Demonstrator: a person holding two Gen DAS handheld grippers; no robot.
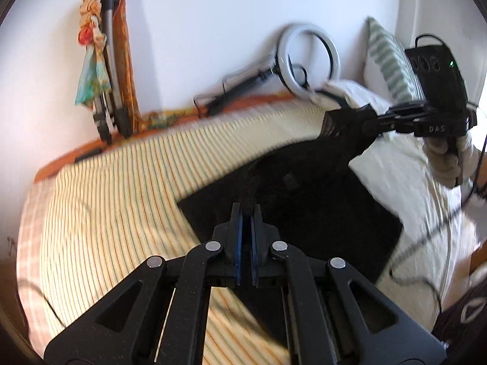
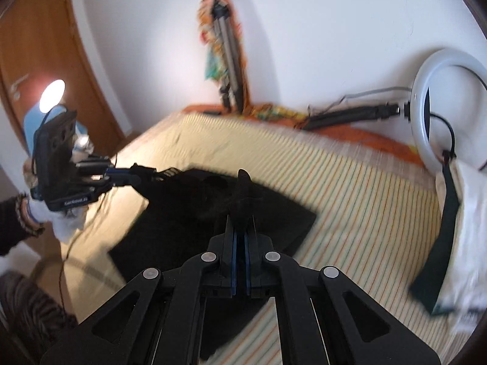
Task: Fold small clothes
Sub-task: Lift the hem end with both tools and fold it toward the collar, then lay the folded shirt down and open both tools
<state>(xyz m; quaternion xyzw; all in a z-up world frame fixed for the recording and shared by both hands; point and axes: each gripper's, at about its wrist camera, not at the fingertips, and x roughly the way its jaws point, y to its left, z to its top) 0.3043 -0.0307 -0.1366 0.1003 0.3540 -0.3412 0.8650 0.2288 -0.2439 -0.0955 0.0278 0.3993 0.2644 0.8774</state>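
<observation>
While both grippers pinch it, the black garment (image 1: 292, 200) hangs partly lifted over the striped bed (image 1: 115, 188). Left gripper (image 1: 246, 210) and right gripper (image 2: 240, 213) each have fingers closed on a raised fold.

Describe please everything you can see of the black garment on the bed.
The black garment is dark, soft-looking cloth, mostly lying flat on the striped bedsheet. Two parts of its edge are lifted: the left hand-held gripper is shut on one pinch of fabric, and the right hand-held gripper on another. Motion blur hides seams and details.
</observation>
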